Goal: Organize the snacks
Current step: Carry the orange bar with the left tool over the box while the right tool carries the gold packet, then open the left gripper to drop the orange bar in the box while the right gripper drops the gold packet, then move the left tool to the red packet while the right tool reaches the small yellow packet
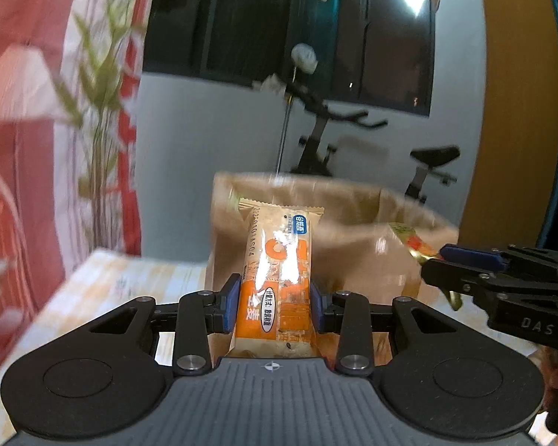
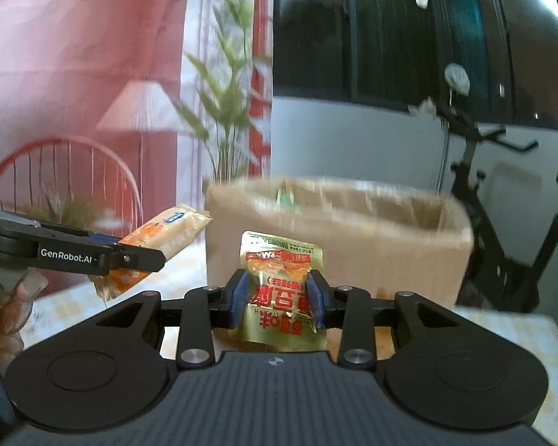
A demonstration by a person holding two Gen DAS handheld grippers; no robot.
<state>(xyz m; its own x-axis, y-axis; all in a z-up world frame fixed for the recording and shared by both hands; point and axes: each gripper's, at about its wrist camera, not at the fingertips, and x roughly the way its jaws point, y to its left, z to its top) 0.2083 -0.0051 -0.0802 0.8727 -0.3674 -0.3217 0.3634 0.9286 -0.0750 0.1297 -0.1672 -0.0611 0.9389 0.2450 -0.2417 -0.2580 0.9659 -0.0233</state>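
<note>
So the left gripper has its blue pads squeezed in on both sides of an orange snack bar, which stands upright between them, top end pointing away from the camera. Same deal on the other side: the right gripper is pinching a gold snack pouch around its middle, so the foil bunches up a bit and the red print reads upside down from that camera.

Both snacks are held up in the air just in front of an open brown paper bag that sits on a light-patterned table. Each gripper pokes into the other's view from the side, so they're pretty near each other.

Behind the bag there's an exercise bike against a grey wall under a dark window, a leafy green plant off to the left, and a pinkish-red backdrop with a lamp and chair on it. The bag is blurry.
</note>
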